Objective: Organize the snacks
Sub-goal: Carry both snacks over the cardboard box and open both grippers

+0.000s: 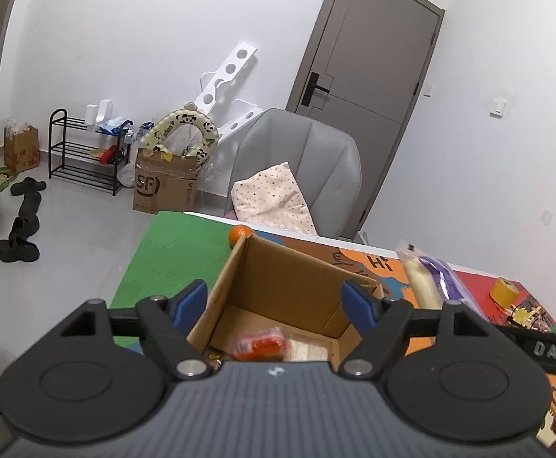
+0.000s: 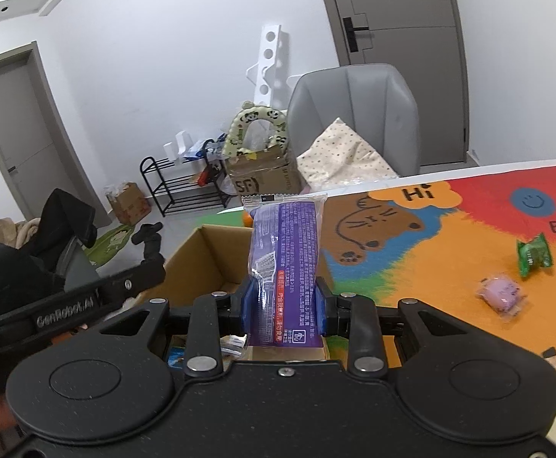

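Note:
An open cardboard box (image 1: 278, 278) stands on the colourful table mat. My left gripper (image 1: 274, 301) hovers over its mouth, open, with nothing between its blue pads. A blurred red snack packet (image 1: 261, 345) lies inside the box beside a pale packet (image 1: 308, 351). My right gripper (image 2: 282, 305) is shut on a purple snack packet (image 2: 287, 255), held upright just right of the same box (image 2: 201, 267). In the left wrist view that purple packet (image 1: 430, 282) shows at the right.
An orange (image 1: 240, 234) sits behind the box. Yellow tape (image 1: 505, 290) lies at the far right. A green packet (image 2: 533, 253), a pink packet (image 2: 501, 294) and other snacks lie on the mat (image 2: 449, 252). A grey chair (image 1: 297, 160) stands behind the table.

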A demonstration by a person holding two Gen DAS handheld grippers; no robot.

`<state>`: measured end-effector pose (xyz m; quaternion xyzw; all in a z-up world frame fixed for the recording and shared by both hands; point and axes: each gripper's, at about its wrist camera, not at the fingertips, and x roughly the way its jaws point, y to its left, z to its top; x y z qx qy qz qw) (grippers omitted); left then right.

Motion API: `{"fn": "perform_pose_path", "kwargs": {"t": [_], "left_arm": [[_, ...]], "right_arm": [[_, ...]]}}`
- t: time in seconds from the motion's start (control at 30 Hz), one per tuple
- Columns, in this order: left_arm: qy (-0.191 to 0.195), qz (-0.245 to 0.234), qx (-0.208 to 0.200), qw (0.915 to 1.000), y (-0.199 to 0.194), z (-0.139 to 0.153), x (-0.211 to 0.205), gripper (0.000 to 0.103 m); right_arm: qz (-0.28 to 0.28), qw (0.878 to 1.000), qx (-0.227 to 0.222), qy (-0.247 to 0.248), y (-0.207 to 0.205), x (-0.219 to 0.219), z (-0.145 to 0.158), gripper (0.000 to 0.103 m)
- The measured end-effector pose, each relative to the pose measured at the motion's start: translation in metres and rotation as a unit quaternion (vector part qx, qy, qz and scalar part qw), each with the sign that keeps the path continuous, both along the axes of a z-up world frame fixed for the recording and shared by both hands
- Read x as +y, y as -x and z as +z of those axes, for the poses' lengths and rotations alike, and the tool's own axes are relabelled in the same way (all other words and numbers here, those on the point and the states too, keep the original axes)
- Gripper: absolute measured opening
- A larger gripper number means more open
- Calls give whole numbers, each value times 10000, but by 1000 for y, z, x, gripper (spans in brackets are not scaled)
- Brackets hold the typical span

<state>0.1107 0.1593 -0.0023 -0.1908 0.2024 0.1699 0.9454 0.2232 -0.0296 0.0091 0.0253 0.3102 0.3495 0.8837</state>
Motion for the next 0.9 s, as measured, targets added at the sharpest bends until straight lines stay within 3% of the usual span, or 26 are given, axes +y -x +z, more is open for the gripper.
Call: {"fn": "perform_pose_path", "kwargs": {"t": [0.23,0.37,0.9], "left_arm": [[-5,55,-3,10000,11,3,5,83],[7,99,35,9999,15,1,7,85],[-108,-106,223,9996,5,-5,-22,91]], "right_arm": [[93,9998,71,-128,1,21,6,32],[34,9996,58,-279,3,19,7,65],[-370,9986,215,-296,7,-36,-11,77]]}}
